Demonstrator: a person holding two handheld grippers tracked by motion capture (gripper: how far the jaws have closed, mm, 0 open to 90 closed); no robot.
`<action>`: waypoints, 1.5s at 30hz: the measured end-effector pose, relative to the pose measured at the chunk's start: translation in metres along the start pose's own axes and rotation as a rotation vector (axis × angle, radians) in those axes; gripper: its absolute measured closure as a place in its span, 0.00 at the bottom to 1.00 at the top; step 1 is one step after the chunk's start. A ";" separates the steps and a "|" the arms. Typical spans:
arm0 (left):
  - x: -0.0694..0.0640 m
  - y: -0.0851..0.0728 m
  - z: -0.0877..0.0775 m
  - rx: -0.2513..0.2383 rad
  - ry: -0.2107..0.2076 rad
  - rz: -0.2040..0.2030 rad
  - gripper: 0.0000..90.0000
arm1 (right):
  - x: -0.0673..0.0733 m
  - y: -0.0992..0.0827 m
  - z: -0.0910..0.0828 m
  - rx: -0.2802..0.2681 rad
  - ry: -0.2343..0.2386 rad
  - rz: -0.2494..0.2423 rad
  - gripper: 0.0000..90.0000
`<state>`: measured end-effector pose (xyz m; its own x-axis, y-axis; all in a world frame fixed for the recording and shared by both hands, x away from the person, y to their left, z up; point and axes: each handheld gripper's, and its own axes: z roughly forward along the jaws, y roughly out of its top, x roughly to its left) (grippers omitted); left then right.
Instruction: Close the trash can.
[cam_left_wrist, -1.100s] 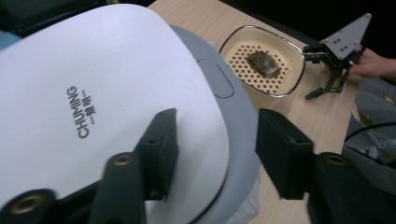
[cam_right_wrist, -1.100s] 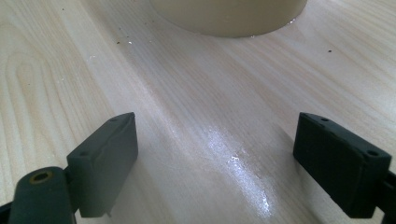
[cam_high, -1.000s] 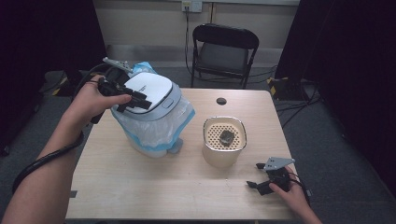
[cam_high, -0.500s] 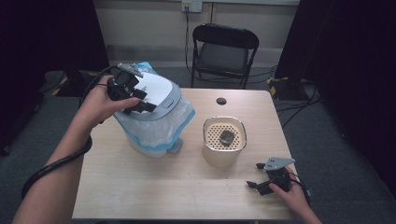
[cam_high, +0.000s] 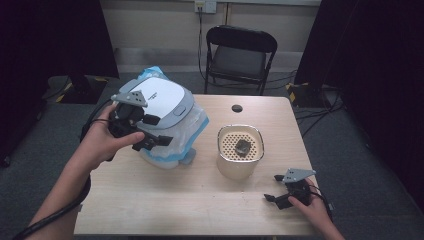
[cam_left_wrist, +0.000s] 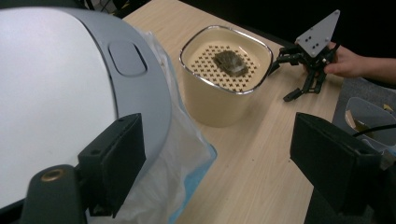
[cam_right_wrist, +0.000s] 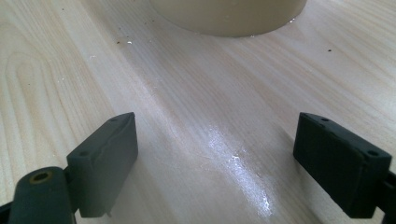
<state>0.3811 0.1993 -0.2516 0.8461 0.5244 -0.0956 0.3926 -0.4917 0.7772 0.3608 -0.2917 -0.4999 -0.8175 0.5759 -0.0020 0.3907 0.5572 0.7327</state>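
A white and grey appliance (cam_high: 160, 102) stands in a clear plastic bag with a blue edge (cam_high: 192, 132) on the left of the table; its grey rim (cam_left_wrist: 140, 79) is close in the left gripper view. My left gripper (cam_high: 157, 131) is at its front side. Its jaws have just been opening and stand open (cam_left_wrist: 215, 126), the left one beside the grey rim, with only loose bag plastic and table between them. A cream pot (cam_high: 240, 155) with a perforated insert holds a dark lump (cam_left_wrist: 231, 63). My right gripper (cam_high: 272, 187) rests open on the table (cam_right_wrist: 215, 126), near the pot's base (cam_right_wrist: 229, 16).
A black folding chair (cam_high: 240, 50) stands behind the table. A small black disc (cam_high: 236, 107) lies near the far edge. Bare wood (cam_high: 200, 200) runs along the table's front between the two hands. The right gripper (cam_left_wrist: 285, 79) is past the pot in the left gripper view.
My left hand has come from the appliance's far left corner toward its front side, a little lower, and its jaws have opened. The right hand has stayed put.
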 end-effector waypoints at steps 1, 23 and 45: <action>-0.002 -0.003 0.001 -0.004 -0.002 -0.005 0.19 | 0.000 0.000 0.000 0.000 0.000 0.000 0.15; -0.034 -0.045 0.046 -0.013 -0.099 0.006 0.19 | 0.002 -0.002 -0.002 -0.004 0.002 0.002 0.15; -0.050 -0.086 0.106 0.004 -0.164 0.027 0.20 | 0.002 -0.002 -0.002 -0.003 0.001 0.003 0.15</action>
<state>0.3430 0.1415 -0.3800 0.9037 0.3906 -0.1754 0.3703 -0.5072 0.7783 0.3574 -0.2930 -0.5001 -0.8166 0.5772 0.0006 0.3920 0.5538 0.7346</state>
